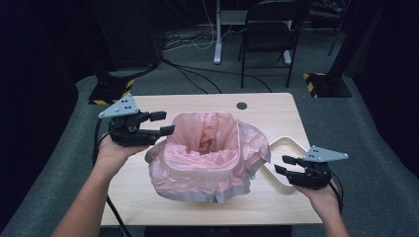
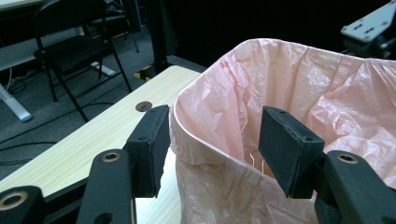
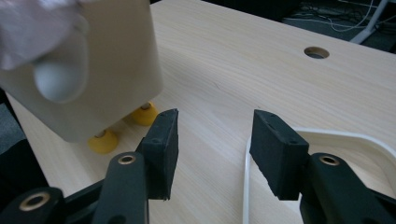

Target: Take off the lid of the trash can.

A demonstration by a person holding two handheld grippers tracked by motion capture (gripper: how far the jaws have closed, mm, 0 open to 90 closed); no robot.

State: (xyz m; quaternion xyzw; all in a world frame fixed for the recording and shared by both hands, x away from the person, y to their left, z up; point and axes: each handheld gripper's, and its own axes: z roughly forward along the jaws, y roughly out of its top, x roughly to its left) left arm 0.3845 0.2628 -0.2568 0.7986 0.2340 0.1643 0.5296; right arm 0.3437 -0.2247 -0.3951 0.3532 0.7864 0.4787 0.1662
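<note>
Small bin (image 3: 93, 74) lined with a pink plastic liner bag (image 1: 210, 158), mid-table (image 1: 148, 197), between the two grippers. Bag mouth folded outward over the rim, loose skirt bunched down the sides and pooling on the tabletop. Bin itself pale and rigid, raised on yellow feet (image 3: 103, 140) in the right gripper view.

Left gripper (image 1: 165, 123) at the bag's left rim, jaws apart and straddling the folded edge in the left gripper view; pads not visibly pressing, so nothing clamped. Right gripper (image 1: 285, 164) off to the right over a white tray (image 1: 291, 142), jaws apart, nothing between them, well clear of the bag.

Likely handling: film thin, crinkly, very light, limp, somewhat slick; easily torn or stretched by a hard tug, prone to slipping through a shallow pinch. Bin probably light enough to tip or slide if the bag is pulled sideways. Best hold: the doubled fold at the rim, pinched deep on opposite sides, pull kept even and gentle.
</note>
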